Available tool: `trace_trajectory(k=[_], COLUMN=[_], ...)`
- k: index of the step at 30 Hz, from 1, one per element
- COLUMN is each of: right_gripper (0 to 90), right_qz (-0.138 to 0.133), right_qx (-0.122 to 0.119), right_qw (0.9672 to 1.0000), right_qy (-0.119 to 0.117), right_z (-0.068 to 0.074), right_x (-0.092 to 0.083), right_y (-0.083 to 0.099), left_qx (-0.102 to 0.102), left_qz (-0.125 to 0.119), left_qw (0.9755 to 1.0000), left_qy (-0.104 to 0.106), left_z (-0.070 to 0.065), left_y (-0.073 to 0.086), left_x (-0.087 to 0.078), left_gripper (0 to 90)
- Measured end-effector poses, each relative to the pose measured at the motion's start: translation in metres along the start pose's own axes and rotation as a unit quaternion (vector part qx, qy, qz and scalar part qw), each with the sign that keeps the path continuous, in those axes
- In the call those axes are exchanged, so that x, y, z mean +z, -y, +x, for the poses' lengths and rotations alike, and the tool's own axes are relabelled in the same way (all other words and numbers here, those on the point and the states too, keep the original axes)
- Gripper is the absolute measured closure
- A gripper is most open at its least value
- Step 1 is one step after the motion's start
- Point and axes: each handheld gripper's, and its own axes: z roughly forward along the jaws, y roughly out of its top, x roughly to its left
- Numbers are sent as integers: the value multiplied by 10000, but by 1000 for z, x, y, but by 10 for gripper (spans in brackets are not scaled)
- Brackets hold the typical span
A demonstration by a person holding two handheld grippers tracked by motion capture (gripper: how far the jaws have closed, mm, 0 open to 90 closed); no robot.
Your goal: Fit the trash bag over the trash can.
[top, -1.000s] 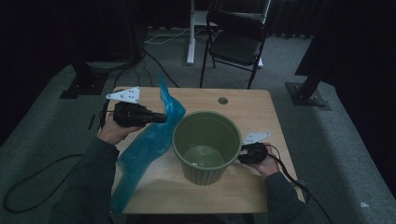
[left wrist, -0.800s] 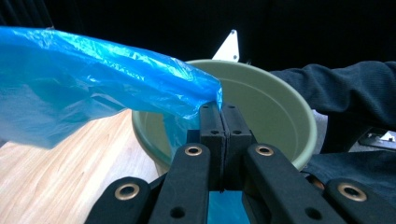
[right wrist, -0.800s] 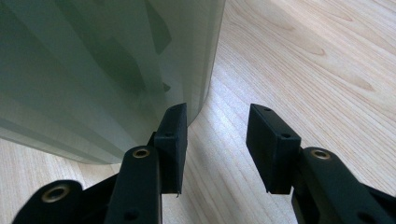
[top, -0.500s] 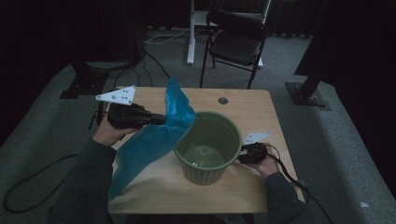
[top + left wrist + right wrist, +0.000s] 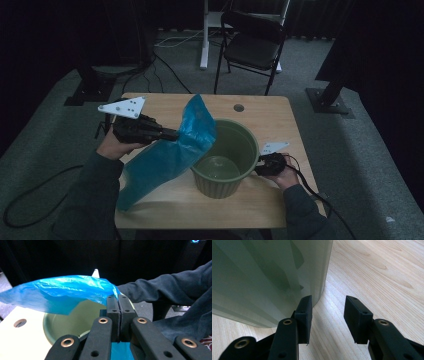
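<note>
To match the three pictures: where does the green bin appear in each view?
High view: green bin at table centre, beside the blue bag.
Left gripper view: rim behind the fingers, under the bag.
Right gripper view: ribbed wall at upper left.
Shared landmark: wooden table.

Black folding chair (image 5: 254, 46) beyond wooden table (image 5: 280, 125); white post (image 5: 204, 35) beside it; cables (image 5: 170, 42), probably, on floor.

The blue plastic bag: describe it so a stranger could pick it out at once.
On the wooden table stands a green bucket. The blue plastic bag drapes from the bucket's left rim down to the table's near left edge, pinched by the left gripper. It is the one crinkled, bright blue thing there.
</note>
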Motion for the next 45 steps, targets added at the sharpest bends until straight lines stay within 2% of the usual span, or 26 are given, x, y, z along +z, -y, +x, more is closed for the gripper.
trace_trajectory(k=[4, 12, 15, 29, 32, 36, 42, 45], right_gripper=[577, 577, 577, 576, 576, 576, 575, 576], right_qz=[4, 6, 8, 4, 7, -1, 6, -2], right_qx=[7, 2, 0, -5, -5, -4, 7, 1], right_qw=[10000, 10000, 10000, 10000, 10000, 10000, 10000, 10000], right_qy=[-1, -6, -7, 5, 4, 15, 13, 16], right_z=[0, 0, 0, -1, -1, -2, -2, -2], right_x=[0, 0, 0, -1, -1, -2, -1, -2], right_y=[0, 0, 0, 0, 1, 1, 1, 1], left_qx=[-87, -315, -391, -596, -618, -678, -698, -714], left_qz=[6, 448, 539, 749, 800, 890, 1155, 1188], left_qw=[9999, 9982, 9974, 9953, 9949, 9935, 9889, 9873], left_qy=[66, 230, 271, 148, 61, -188, -618, -772], left_z=[4, 18, 22, 40, 43, 49, 58, 62], left_y=[3, 17, 20, 24, 24, 23, 16, 13], left_x=[5, 34, 44, 73, 78, 86, 103, 112], left_gripper=[884, 879, 878, 873, 873, 876, 877, 876])
